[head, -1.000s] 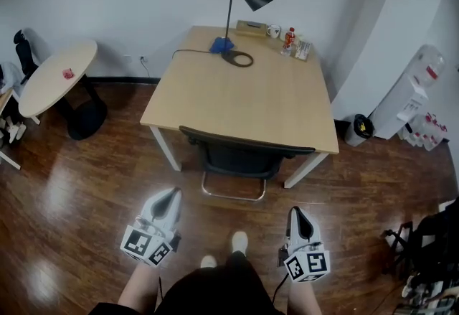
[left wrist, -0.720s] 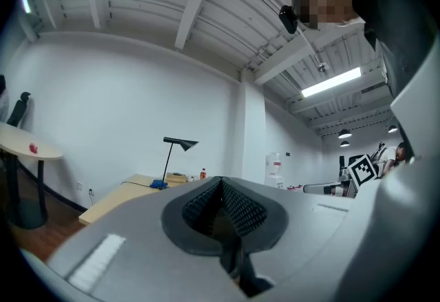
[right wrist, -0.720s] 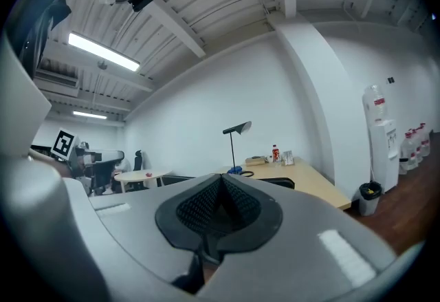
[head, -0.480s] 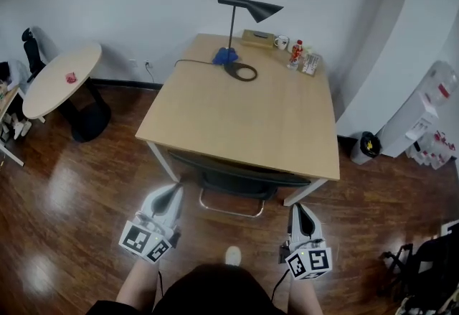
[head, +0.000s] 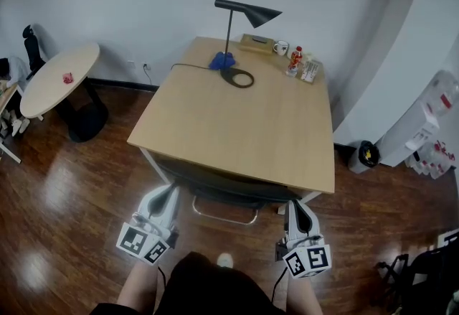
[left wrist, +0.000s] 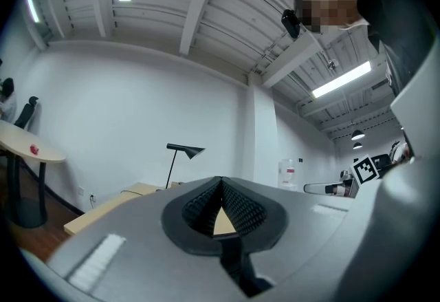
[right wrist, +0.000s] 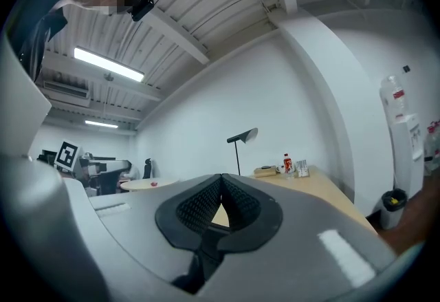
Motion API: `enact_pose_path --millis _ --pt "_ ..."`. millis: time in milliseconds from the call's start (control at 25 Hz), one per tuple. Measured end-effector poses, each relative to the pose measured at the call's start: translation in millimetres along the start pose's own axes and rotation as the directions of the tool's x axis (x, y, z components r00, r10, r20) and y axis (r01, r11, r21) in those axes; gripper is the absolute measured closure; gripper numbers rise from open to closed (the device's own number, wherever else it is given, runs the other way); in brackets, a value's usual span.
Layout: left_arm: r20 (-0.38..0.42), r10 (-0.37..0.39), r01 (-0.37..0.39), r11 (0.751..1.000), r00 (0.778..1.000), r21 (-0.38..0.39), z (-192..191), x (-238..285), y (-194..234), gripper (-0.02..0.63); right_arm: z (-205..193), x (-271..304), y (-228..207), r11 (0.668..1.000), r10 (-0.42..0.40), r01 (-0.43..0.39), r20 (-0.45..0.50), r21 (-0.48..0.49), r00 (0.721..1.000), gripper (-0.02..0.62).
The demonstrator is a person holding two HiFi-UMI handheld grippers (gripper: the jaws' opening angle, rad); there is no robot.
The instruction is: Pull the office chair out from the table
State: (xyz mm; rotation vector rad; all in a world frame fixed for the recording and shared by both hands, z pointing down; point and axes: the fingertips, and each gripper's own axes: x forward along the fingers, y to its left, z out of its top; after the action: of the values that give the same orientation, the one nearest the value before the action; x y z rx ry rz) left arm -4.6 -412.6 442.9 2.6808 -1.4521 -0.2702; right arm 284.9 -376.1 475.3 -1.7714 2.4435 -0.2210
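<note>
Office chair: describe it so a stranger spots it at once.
Find the big wooden desk with the black lamp. The office chair is tucked under its near edge. Only it has a black back and chrome floor bar.

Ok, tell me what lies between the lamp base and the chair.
Only bare table. In the head view nothing sits on it from the lamp base to its near edge, where the chair is tucked under.
</note>
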Motion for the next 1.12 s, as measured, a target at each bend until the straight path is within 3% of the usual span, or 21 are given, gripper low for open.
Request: enact_pose_path --millis 200,320,440,600,840,960,1120 --pt "0.008 -0.058 0.058 0.998 0.998 -0.013 -1 17 4 0.604 8 9 -6 1.0 -0.026 0.026 0.002 -0.008 1.0 0.581" --pt "-0.011 -0.107 0.107 0.994 0.994 0.03 7 35 3 0.604 24 18 -7 0.999 -0.041 0.041 0.023 -0.017 0.999 0.581" --pt "0.0 -0.1 0.1 0.995 0.995 0.03 13 50 13 0.604 33 27 -6 0.999 -0.051 0.051 0.054 -0.005 0.997 0.581" --pt "0.011 -0.089 0.088 0.995 0.996 0.036 21 58 20 0.604 35 43 5 1.0 -0.025 0.026 0.058 -0.009 0.998 0.581" --pt "-0.027 -0.164 0.166 0.983 0.986 0.077 13 60 23 0.604 23 59 22 0.997 0.025 -0.025 -0.004 -0.069 1.0 0.574" --pt "-0.083 -0.218 0.228 0.962 0.972 0.149 5 66 13 0.604 16 65 28 0.993 0.059 -0.063 -0.049 -0.103 0.997 0.571" --pt "-0.171 -0.304 0.338 0.913 0.937 0.228 -9 76 -2 0.596 11 76 37 0.982 0.102 -0.113 -0.081 -0.15 0.991 0.546"
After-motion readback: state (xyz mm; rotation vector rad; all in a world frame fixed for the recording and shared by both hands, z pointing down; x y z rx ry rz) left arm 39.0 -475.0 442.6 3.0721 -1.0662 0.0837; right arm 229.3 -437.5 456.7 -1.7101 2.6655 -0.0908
